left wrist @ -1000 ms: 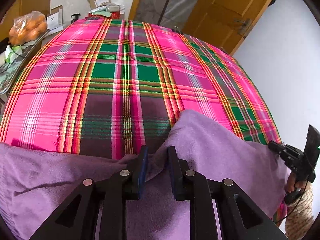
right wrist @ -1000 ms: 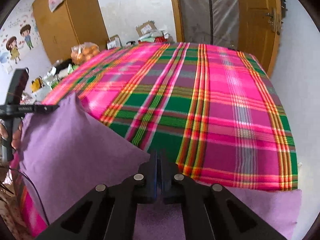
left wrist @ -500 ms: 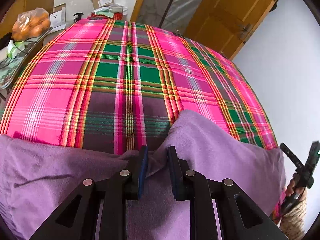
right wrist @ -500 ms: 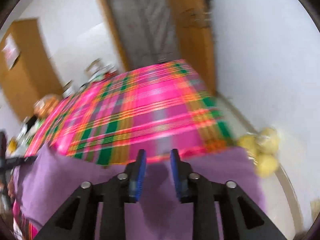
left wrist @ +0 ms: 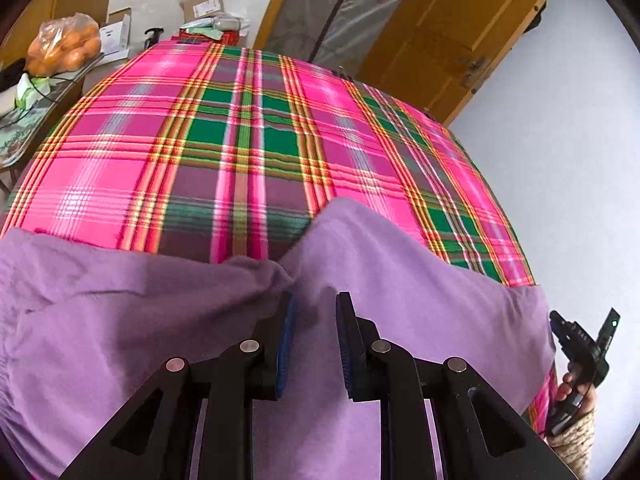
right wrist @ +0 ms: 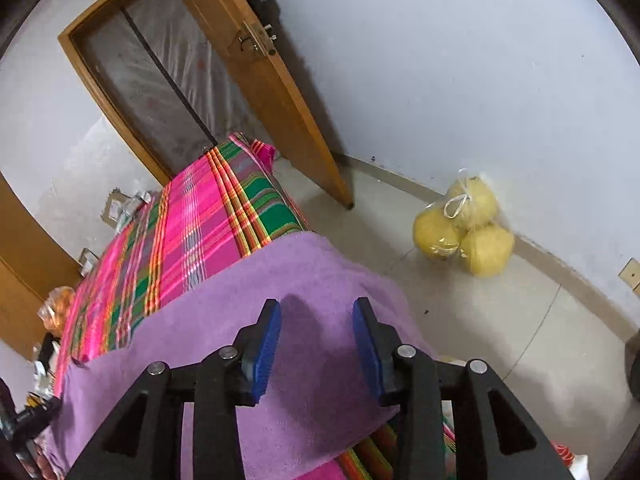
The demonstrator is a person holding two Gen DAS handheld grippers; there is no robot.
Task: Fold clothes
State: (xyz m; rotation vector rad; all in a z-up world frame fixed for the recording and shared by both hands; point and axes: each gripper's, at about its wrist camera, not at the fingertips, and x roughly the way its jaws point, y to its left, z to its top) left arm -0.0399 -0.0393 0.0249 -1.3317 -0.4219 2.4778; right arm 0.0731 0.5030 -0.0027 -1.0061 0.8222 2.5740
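Note:
A purple cloth (left wrist: 400, 288) lies along the near edge of the bed's pink-and-green plaid cover (left wrist: 240, 152). A crease of it bunches just ahead of my left gripper (left wrist: 314, 320). That gripper hovers low over the cloth, open, its blue pads (left wrist: 286, 340) a little apart with nothing pinched. My right gripper (right wrist: 316, 328) stands open wide above the right end of the purple cloth (right wrist: 280, 280), at the corner of the plaid cover (right wrist: 200, 216). In the left wrist view the right gripper (left wrist: 580, 344) shows at the far right edge, held by a hand.
A bag of oranges (left wrist: 64, 46) and boxes (left wrist: 202, 4) sit beyond the bed's far left. A wooden door (right wrist: 280, 92) stands ajar past the far right corner. A bag of yellow fruit (right wrist: 464, 236) rests on the floor by the wall.
My right gripper went from shut on the cloth's edge to open, and swung right toward the bed's corner and the floor. The left gripper has barely moved.

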